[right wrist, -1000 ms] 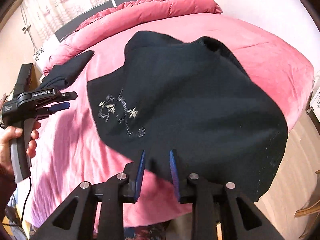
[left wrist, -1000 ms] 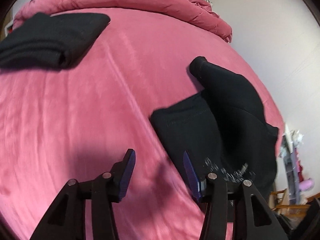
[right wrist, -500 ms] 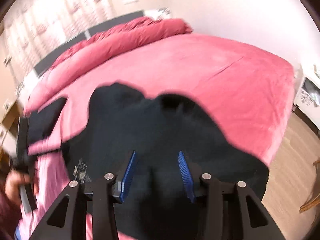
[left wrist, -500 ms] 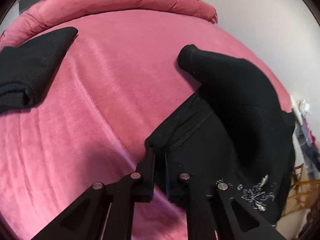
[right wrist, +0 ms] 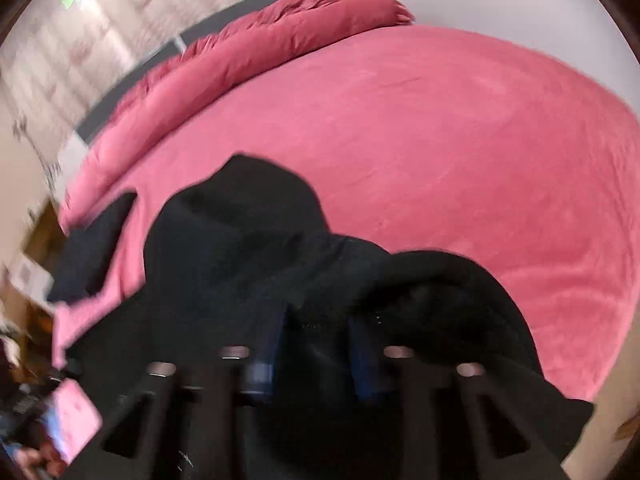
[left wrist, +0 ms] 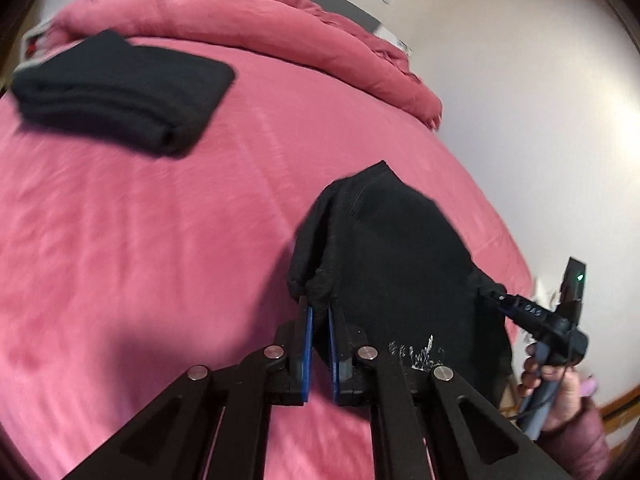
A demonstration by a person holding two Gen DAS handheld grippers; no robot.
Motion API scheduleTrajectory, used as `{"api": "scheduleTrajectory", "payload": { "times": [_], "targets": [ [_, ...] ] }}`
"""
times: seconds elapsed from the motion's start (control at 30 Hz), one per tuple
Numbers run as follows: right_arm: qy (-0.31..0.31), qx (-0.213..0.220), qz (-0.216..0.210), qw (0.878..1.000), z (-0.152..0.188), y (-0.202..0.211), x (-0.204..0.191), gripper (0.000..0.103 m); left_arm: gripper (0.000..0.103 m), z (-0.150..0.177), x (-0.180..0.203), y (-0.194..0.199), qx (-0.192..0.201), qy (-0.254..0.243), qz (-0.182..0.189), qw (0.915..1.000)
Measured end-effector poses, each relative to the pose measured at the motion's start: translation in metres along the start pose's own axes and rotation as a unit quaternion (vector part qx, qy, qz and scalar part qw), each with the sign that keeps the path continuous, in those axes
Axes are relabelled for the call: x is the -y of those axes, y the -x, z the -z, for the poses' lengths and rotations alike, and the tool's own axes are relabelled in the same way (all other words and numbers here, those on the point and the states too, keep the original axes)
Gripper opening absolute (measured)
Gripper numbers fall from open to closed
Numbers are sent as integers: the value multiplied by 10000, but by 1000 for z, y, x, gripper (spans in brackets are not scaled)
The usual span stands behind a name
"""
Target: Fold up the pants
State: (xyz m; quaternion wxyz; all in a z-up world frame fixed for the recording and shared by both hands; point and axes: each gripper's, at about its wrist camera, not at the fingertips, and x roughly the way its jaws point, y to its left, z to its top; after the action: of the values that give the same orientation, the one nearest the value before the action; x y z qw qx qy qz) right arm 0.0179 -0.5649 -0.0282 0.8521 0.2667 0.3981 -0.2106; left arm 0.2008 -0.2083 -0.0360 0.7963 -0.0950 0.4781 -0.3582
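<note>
Black pants (left wrist: 400, 256) with a small white embroidered pattern hang bunched over the right side of the pink bed (left wrist: 140, 240). My left gripper (left wrist: 319, 320) is shut on a thick fold of their edge. In the right wrist view the pants (right wrist: 248, 248) fill the lower middle, blurred by motion. My right gripper (right wrist: 316, 340) sits in the cloth with its blue pads apart and fabric between them. It also shows in the left wrist view (left wrist: 496, 296), held in a hand at the pants' far right edge.
A folded black garment (left wrist: 120, 88) lies at the bed's far left, also showing in the right wrist view (right wrist: 96, 248). A rolled pink duvet (left wrist: 248, 28) runs along the head of the bed. A white wall stands to the right, with wooden floor below the bed edge.
My left gripper closed on the pants' edge and lifted it off the bed. My right gripper opened, pushed into the cloth, and the pants rose into a bunch.
</note>
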Motion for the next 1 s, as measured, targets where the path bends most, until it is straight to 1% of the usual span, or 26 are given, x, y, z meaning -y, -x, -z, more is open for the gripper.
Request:
{"api": "scheduleTrajectory", "payload": {
  "times": [0.03, 0.07, 0.1, 0.17, 0.3, 0.4, 0.43, 0.53, 0.63, 0.67, 0.8, 0.9, 0.93, 0.97, 1.0],
  "targets": [
    [84, -1, -29, 10000, 4, 1, -6, 26, 7, 6, -5, 7, 0, 53, -22, 10000],
    [124, -16, -2, 9999, 7, 3, -9, 18, 7, 15, -10, 15, -10, 85, -65, 9999],
    [144, -37, 8, 9999, 11, 4, -13, 15, 7, 22, -13, 21, -17, 107, -71, 9999],
    [141, -64, -166, 9997, 20, 7, -20, 13, 7, 36, -18, 37, -8, 191, -98, 9998],
    [350, -106, -408, 9985, 34, 20, -41, 13, 7, 55, -30, 69, 123, 345, -220, 9991],
    [546, -154, -716, 9958, 46, 27, -72, 13, 7, 66, -49, 99, 266, 572, -338, 9974],
    [599, -186, -759, 9951, 49, 28, -81, 13, 7, 71, -55, 109, 300, 651, -372, 9967],
    [720, -314, -1016, 9917, 61, 25, -109, 13, 7, 84, -74, 133, 347, 790, -582, 9946],
    [830, -464, -1296, 9870, 80, 27, -137, 13, 7, 104, -93, 153, 335, 913, -886, 9913],
    [920, -536, -1392, 9845, 88, 28, -150, 13, 7, 112, -100, 162, 336, 994, -1010, 9893],
    [1283, -751, -1630, 9754, 117, 30, -193, 13, 7, 142, -129, 186, 314, 1331, -1311, 9819],
    [1485, -945, -1817, 9675, 141, 33, -220, 13, 8, 167, -148, 198, 188, 1500, -1527, 9766],
    [1629, -1034, -1879, 9631, 152, 34, -231, 13, 8, 174, -153, 200, 120, 1565, -1558, 9752],
    [1734, -1086, -1888, 9605, 162, 34, -240, 13, 10, 182, -158, 202, 47, 1650, -1553, 9740],
    [1792, -1149, -1890, 9586, 170, 36, -240, 13, 18, 188, -161, 204, -22, 1687, -1608, 9725]
  ]
}}
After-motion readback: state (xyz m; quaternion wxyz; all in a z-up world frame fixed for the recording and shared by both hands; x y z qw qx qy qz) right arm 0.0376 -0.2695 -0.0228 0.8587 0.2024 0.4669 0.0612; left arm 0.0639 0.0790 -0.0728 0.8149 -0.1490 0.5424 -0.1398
